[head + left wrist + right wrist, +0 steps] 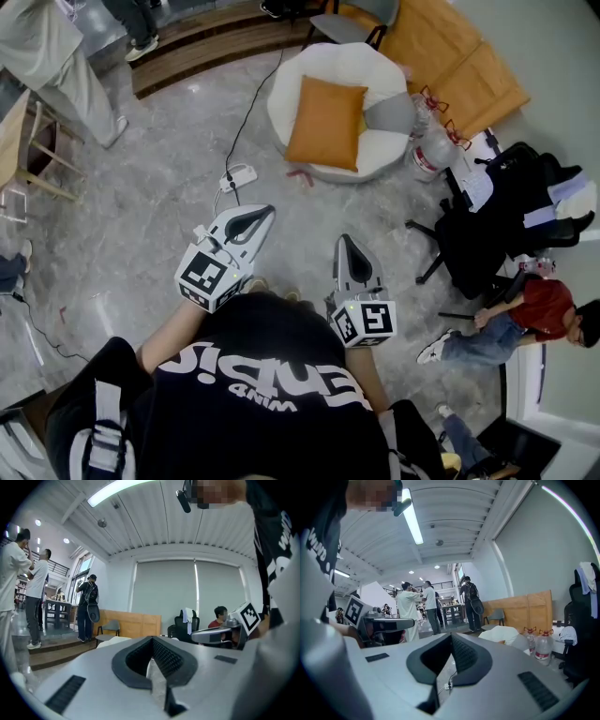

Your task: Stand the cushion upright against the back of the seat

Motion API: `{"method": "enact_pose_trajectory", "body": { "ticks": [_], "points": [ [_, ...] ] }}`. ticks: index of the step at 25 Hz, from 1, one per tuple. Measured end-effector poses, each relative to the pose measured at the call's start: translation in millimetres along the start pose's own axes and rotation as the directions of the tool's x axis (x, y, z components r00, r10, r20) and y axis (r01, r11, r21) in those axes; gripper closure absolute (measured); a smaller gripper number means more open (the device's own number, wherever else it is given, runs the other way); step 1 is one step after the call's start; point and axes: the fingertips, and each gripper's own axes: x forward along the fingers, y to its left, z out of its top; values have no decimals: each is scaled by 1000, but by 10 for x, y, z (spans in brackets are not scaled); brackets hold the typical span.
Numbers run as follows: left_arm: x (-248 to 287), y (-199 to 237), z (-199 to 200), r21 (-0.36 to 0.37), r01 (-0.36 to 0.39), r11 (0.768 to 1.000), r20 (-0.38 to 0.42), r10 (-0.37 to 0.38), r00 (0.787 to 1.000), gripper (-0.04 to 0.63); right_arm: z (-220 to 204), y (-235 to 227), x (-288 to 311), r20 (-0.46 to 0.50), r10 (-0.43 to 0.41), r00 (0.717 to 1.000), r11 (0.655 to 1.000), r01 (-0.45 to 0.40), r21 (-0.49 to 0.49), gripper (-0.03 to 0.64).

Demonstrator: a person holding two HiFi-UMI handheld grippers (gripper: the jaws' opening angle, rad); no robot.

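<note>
Both pairs of jaws are closed with nothing between them: the left gripper (265,213) sits left of centre in the head view and the right gripper (343,240) just right of centre, each pointing toward the top of the frame. At the left edge stands a wooden stool (33,150). A wooden step (216,42) runs along the upper left. Between that edge and the grippers lies a broad stretch of bare grey floor (141,216). It is crossed only by a white power strip (236,176), whose cable runs toward the top of the frame. Above the grippers, well apart from them, the orange cushion (326,122) rests on the white round seat (366,61), its lower edge near the seat's front rim and a grey cushion (389,112) touching its right side. Right of the seat stand two water bottles (431,150), then a black office chair (487,230) and a person in a red shirt (542,309) sitting on the floor, so the right side is crowded. Floor between the grippers and the seat's front is open.
</note>
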Motion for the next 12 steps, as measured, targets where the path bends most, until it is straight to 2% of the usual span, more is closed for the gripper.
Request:
{"method": "enact_pose_trajectory", "body": {
  "ticks": [7, 12],
  "points": [
    [-15, 131, -99, 2, 42, 999, -8, -42, 999, 588, -99, 24, -2, -9, -62, 998, 998, 62, -8, 594],
    [132, 218, -112, 5, 49, 999, -10, -49, 999, 588, -93, -172, 5, -5, -107, 994, 994, 107, -5, 594]
  ]
}}
